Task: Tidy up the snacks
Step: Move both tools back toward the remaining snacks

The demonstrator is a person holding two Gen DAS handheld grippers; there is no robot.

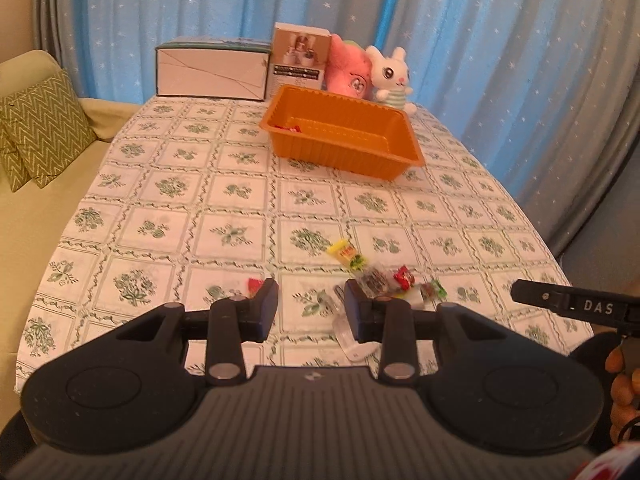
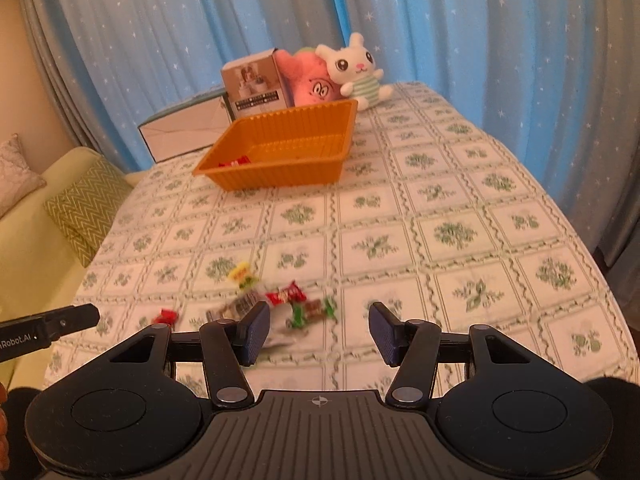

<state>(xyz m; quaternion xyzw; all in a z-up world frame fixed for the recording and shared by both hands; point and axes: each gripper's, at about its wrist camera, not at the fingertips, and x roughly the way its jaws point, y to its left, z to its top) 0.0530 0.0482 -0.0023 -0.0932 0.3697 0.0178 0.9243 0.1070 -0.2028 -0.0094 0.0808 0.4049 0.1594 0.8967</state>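
While both hand-held units are hovering over the near end of the table [image 1: 168,184], neither one is gripping anything. The left gripper [image 1: 311,304] is standing partly open, with a moderate gap between its blue pads and only bare tablecloth showing in that gap. A small red candy [image 1: 253,285] is lying just beyond its left fingertip, and a clear wrapper [image 1: 352,340] is lying under its right finger; contact with either cannot be confirmed.

The right gripper [image 2: 319,324] is standing wider open, and its jaws are holding nothing. A green-and-red wrapped sweet [image 2: 308,310] is lying on the cloth just beyond the gap.

The snack pile [image 1: 384,276] is sitting loose on the tablecloth near the table's front edge, directly ahead of both grippers. It includes a yellow packet [image 1: 347,255] and a red packet [image 1: 403,278]; other pieces are too blurred to identify.

The orange tray [image 1: 348,152] is standing well apart from the pile, toward the table's far end. One red snack [image 2: 234,163] is lying inside it, in a corner.
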